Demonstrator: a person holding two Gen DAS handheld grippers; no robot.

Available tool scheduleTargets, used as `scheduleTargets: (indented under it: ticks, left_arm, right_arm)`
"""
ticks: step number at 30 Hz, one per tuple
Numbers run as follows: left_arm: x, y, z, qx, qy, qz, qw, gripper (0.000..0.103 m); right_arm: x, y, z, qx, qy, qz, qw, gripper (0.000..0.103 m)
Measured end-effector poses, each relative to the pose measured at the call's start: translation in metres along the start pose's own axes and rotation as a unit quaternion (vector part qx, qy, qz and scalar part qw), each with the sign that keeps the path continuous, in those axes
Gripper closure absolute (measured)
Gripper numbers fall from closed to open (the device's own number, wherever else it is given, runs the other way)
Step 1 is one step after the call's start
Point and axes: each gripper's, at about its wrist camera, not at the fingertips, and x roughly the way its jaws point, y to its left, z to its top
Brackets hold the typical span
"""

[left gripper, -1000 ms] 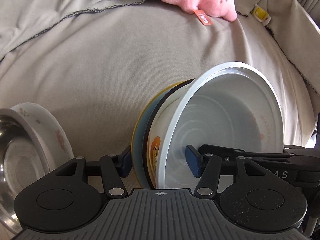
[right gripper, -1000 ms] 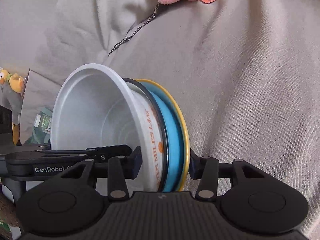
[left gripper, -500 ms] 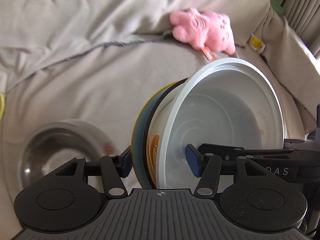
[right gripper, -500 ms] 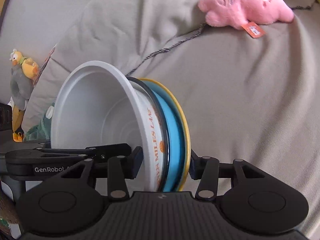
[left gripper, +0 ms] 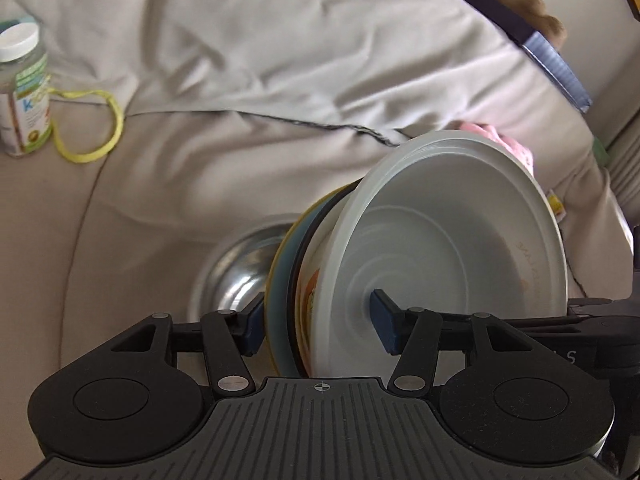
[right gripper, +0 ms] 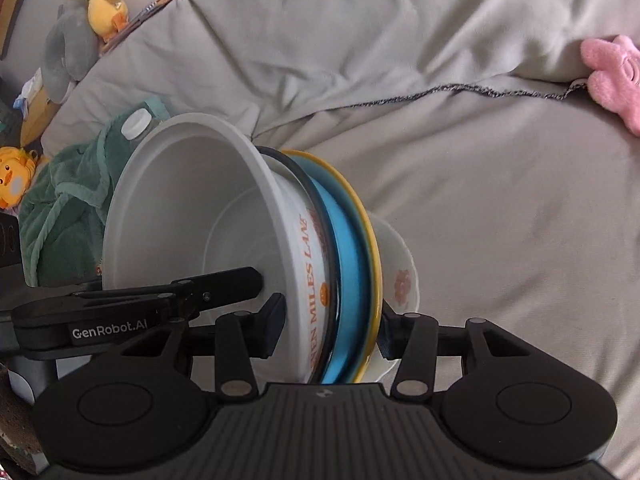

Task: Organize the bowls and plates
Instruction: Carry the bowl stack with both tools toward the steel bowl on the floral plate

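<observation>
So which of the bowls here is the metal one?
The steel bowl on the sofa cover, left of the held stack in the left wrist view. It is shiny; the stack's white bowl is matte, and the other loose bowl is white with flowers.

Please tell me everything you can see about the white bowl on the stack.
The white bowl looks like thin matte plastic, with a broad flat rim and faint rings inside. Orange lettering runs around its outer wall. It is empty, tipped on its side and nested against a black-rimmed dish. One finger of each gripper reaches inside it.

Opposed close views, shared bowl (left gripper: 460, 248)
</observation>
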Motion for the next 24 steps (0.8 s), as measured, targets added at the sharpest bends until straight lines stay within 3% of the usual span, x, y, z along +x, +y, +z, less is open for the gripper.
scheduleTargets:
  ticks: [11, 18, 24]
  left_arm:
    - [0.014, 0.050, -0.017, -0.036, 0.029, 0.018, 0.9988, 0.046]
    - [0.013, 0.035, -0.017, 0.000, 0.006, 0.025, 0.9997, 0.047]
    - [0.014, 0.037, -0.016, 0.000, 0.005, 0.017, 0.9998, 0.049]
  right_arm:
    - [0.055, 0.016, -0.004, 0.023, 0.080, 0.009, 0.996, 0.055]
    - [0.059, 0.009, 0.002, 0.038, 0.082, -0.022, 0.996, 0.054]
    - [0.060, 0.013, 0.007, 0.029, 0.084, -0.045, 0.995, 0.054]
